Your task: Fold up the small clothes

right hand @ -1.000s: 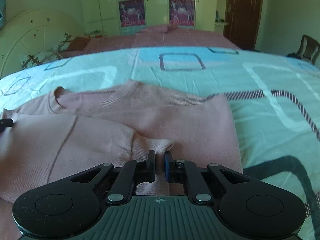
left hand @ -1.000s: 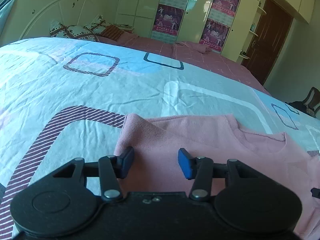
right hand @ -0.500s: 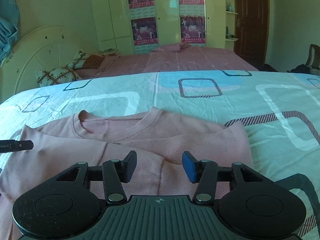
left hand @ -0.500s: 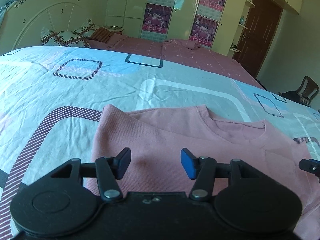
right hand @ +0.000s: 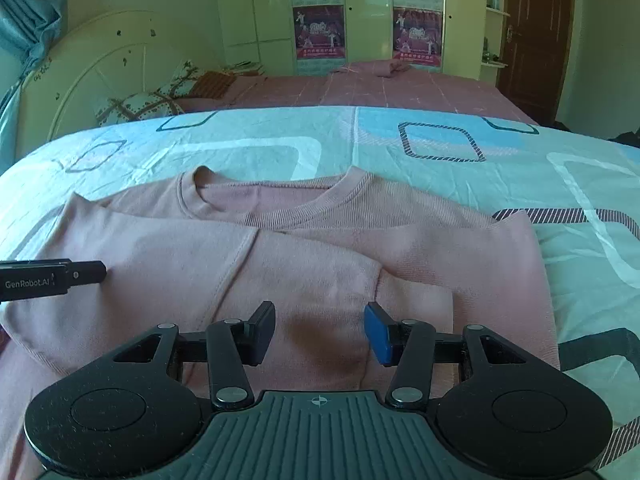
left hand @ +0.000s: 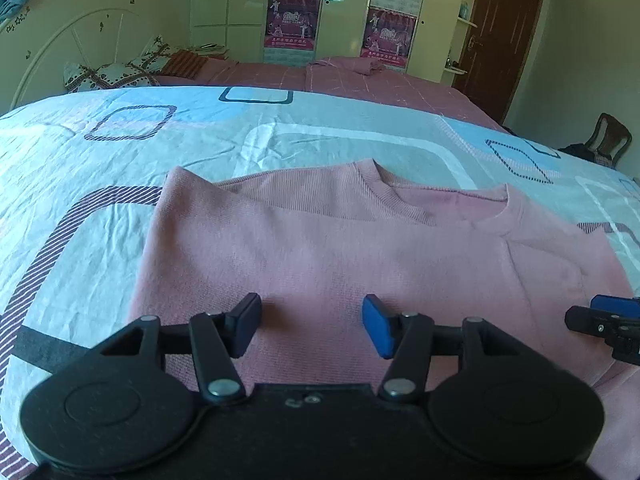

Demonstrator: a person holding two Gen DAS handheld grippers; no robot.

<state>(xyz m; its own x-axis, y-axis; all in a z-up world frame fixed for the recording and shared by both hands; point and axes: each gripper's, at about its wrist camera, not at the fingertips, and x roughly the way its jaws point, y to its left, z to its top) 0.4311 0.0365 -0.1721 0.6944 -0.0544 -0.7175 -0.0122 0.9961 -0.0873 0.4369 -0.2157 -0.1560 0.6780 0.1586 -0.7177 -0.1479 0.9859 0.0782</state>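
A small pink sweater (left hand: 340,252) lies flat on the patterned bedsheet, collar away from me, with both sleeves folded in over its body. It also shows in the right wrist view (right hand: 320,248). My left gripper (left hand: 312,328) is open and empty above the sweater's left half. My right gripper (right hand: 320,332) is open and empty above the folded right sleeve. The right gripper's tip shows at the right edge of the left wrist view (left hand: 612,316). The left gripper's tip shows at the left edge of the right wrist view (right hand: 52,278).
The light blue sheet (left hand: 120,168) with square patterns spreads around the sweater. A pink bedspread (right hand: 380,88) and pillows (left hand: 108,76) lie beyond it. Wardrobes with posters (right hand: 360,20) and a brown door (right hand: 532,32) stand at the back. A chair (left hand: 608,136) stands far right.
My right gripper has opened and let go of the sleeve cuff, which now lies folded on the sweater. Both grippers have pulled back and risen, so more of the sweater shows.
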